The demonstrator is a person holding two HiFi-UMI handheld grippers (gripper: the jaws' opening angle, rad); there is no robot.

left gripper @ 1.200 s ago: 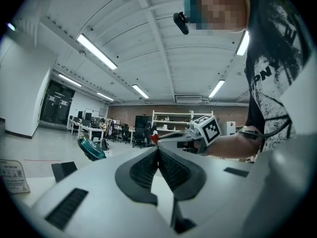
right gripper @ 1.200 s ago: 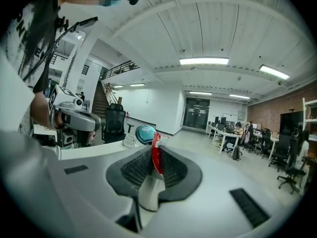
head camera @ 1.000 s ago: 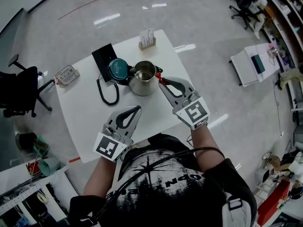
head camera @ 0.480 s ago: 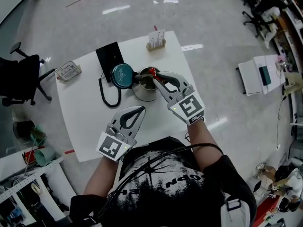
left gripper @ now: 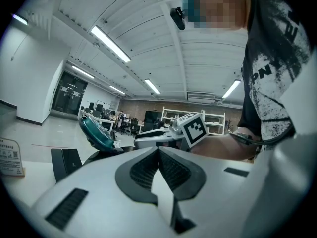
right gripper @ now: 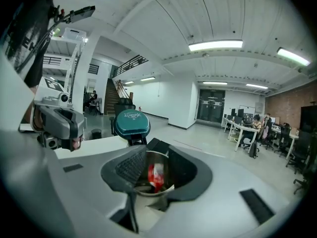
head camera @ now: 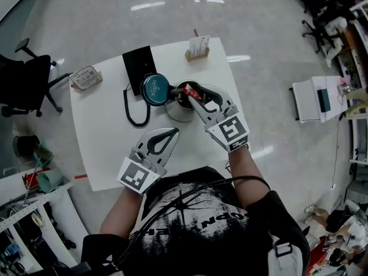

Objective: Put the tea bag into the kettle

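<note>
Right gripper view, not the head view, shows the right hand-held gripper (right gripper: 157, 156) with jaws just opening, apart around the tea bag (right gripper: 155, 176) above the kettle (head camera: 178, 113); left hand-held gripper (left gripper: 158, 152) closed.

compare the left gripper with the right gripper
The left gripper has its jaws together and empty; the right gripper has its jaws apart, just been opening, with the red tea bag between them. The left gripper hovers over the table; the right gripper reaches over the open kettle. Both are white with a marker cube.
</note>
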